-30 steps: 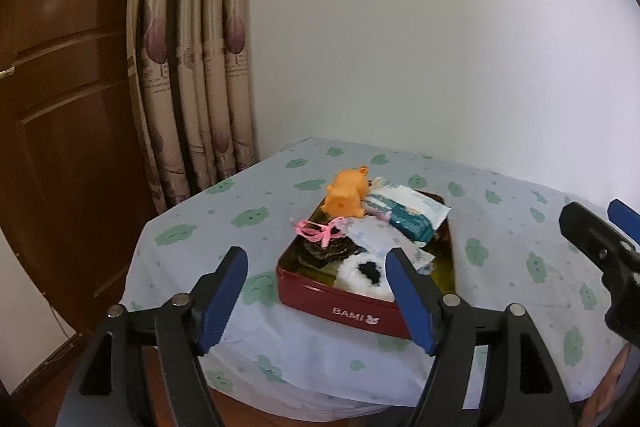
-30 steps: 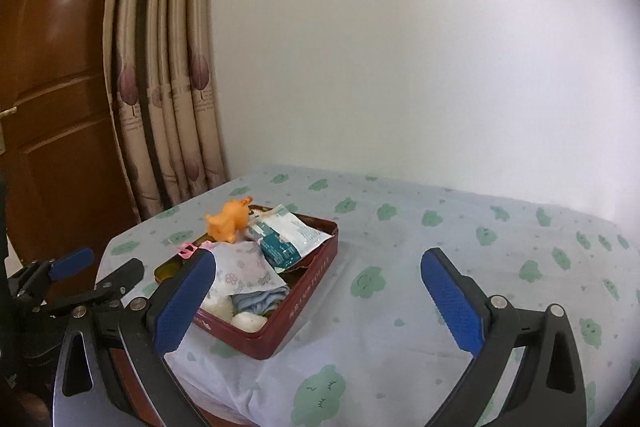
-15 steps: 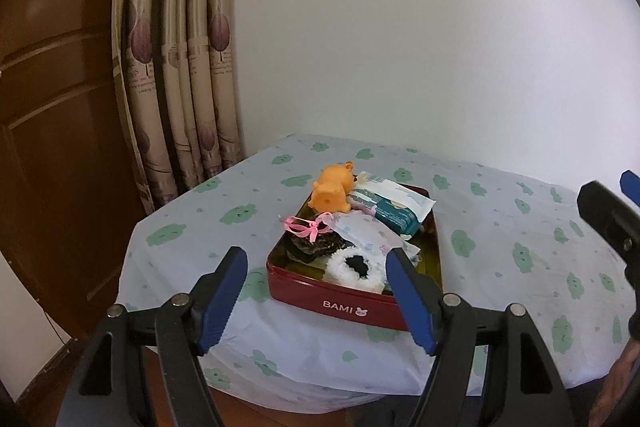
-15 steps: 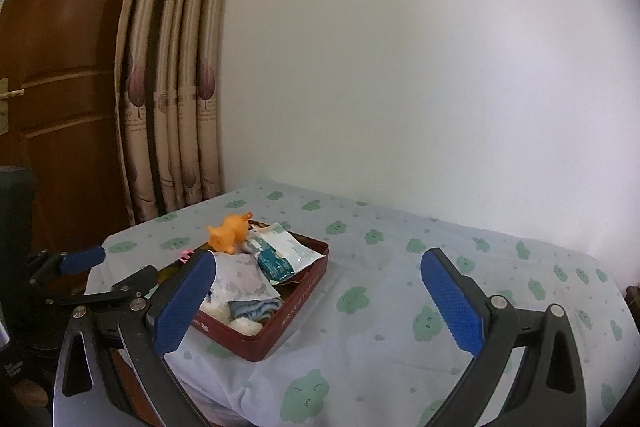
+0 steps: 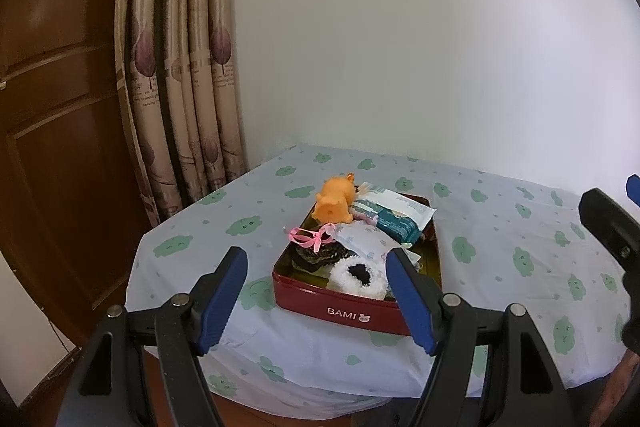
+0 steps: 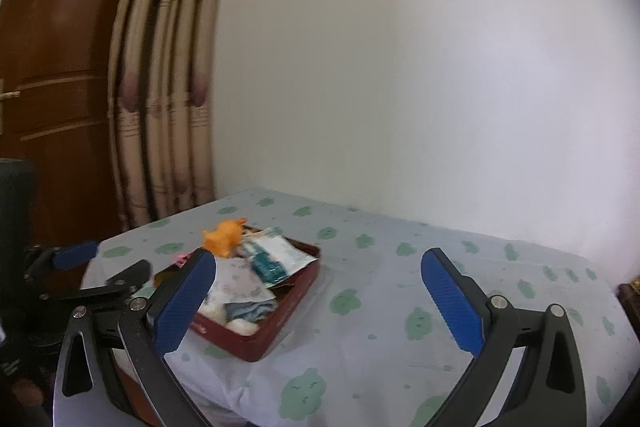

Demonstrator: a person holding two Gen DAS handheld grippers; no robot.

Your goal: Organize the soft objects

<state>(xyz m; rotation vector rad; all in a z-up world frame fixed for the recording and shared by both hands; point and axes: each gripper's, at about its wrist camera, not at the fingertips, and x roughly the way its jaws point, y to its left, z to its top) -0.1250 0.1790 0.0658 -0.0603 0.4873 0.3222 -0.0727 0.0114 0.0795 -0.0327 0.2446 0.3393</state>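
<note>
Both the left gripper (image 5: 316,291) and the right gripper (image 6: 318,301) hang with fingers wide apart, holding nothing. A red metal box (image 5: 344,311) sits near the table's (image 5: 520,227) front left corner, full of soft things: a fluffy white ring (image 5: 358,275), an orange toy (image 5: 334,203). Behind are striped curtains (image 5: 180,67) and a smooth white wall (image 5: 420,27).

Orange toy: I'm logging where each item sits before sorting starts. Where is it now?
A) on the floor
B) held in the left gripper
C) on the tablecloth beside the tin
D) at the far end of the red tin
D: the orange toy sits at the far end of the red tin, away from the open, empty left gripper.
</note>
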